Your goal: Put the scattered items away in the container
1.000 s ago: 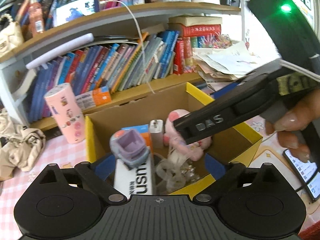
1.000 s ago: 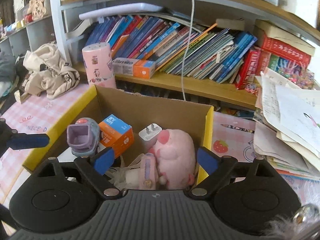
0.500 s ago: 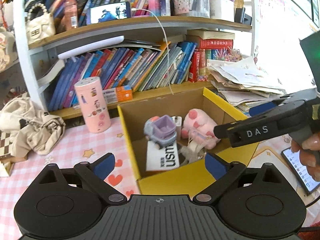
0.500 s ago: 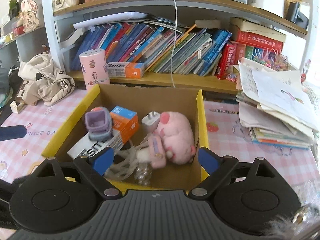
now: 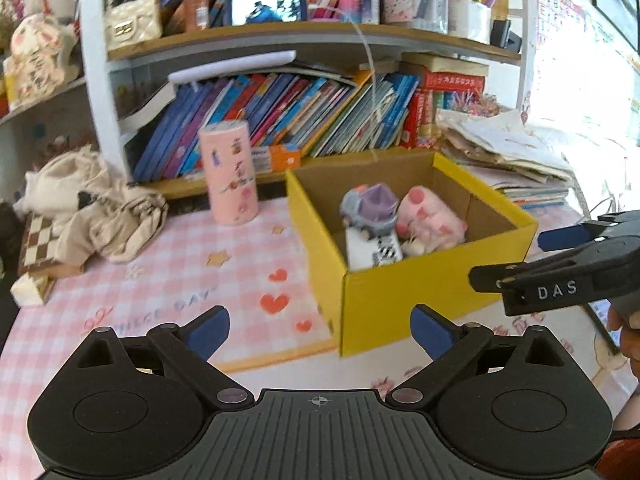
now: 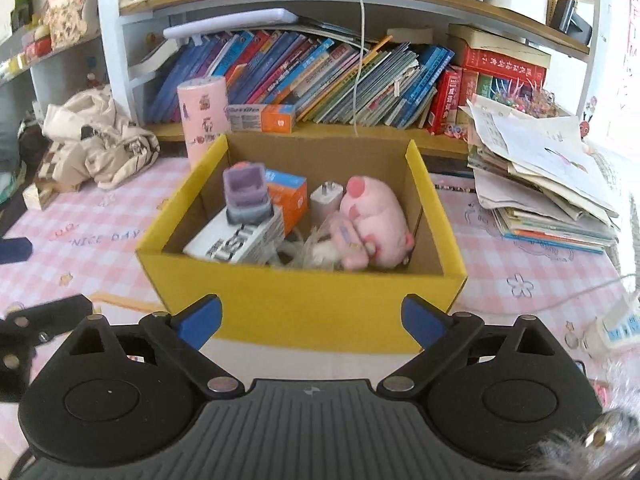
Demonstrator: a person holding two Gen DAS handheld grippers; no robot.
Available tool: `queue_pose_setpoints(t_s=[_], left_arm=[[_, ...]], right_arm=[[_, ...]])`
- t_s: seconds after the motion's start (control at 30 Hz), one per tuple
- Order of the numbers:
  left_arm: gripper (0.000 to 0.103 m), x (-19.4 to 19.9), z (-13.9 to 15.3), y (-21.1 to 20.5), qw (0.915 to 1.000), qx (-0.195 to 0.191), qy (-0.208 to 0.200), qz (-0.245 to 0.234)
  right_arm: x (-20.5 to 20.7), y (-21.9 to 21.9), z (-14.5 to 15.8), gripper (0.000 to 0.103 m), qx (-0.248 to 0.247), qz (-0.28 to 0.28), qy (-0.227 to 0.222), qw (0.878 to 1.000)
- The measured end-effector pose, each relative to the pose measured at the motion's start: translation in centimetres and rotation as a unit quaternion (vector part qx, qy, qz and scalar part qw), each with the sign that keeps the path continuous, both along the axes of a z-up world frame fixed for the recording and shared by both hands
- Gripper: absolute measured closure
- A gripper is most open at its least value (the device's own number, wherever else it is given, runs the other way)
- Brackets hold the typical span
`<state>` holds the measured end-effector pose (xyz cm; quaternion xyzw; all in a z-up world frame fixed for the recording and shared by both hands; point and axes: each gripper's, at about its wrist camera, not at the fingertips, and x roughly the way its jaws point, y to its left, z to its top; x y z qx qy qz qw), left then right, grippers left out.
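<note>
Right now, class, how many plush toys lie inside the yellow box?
1: the pink plush lies at the right side of the box, beside the charger. Others may be hidden beneath.

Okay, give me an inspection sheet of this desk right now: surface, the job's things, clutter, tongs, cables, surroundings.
Surface: pink checked tablecloth, with heart and star prints.
Job's things: yellow cardboard box holds a pink plush pig, purple toy, orange carton, white charger plug and a white printed box.
Clutter: pink patterned canister, crumpled beige cloth bag and a stack of papers sit outside the box.
Tongs: left tongs open, empty; right tongs open, empty, jaws just widened.
Cables: white cable hangs from the shelf behind the box.
Surroundings: bookshelf packed with books.
</note>
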<state>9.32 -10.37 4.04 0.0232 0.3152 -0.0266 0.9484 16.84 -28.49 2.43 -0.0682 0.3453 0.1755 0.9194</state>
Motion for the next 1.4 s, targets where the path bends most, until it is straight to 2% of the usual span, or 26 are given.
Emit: queue_pose_setpoints(t_s=[0.1,0.33,0.43,0.6,1.03,1.4], left_arm=[[0.004,-0.9,-0.4,1.0,0.9999,0.000,0.007,0.009],[0.004,-2.7,-0.5,2.9,0.9994,-0.017,0.010,0.027],[0.004,-3.5,-0.6,3.5,0.9994,-0.018,0.013,0.028],[0.004,-4.6,-0.7,4.5,0.9991,-0.024,0.015,0.032],[0.004,-6.3,-1.3,5.5,0.9990,-0.024,0.035,0.017],[0.004,-7.3,-1.7,5.8,0.9982,-0.038,0.046,0.011]], right_arm=[[-1.4,0.9,-0.6,0.006,-0.013,0.001,-0.001,1.000],[-4.3,2.3,-1.1,0.003,-0.003,-0.004,-0.005,1.000],[-5.3,2.8,-1.5,0.003,0.007,-0.008,0.008,1.000],[-6.5,3.9,-2.1,0.003,-0.001,-0.004,0.021,1.000],[-9.1,5.3,-2.1,0.000,-0.018,-0.024,0.009,1.000],[-10.6,5.2,-2.5,0.000,-0.027,-0.034,0.020,0.999]])
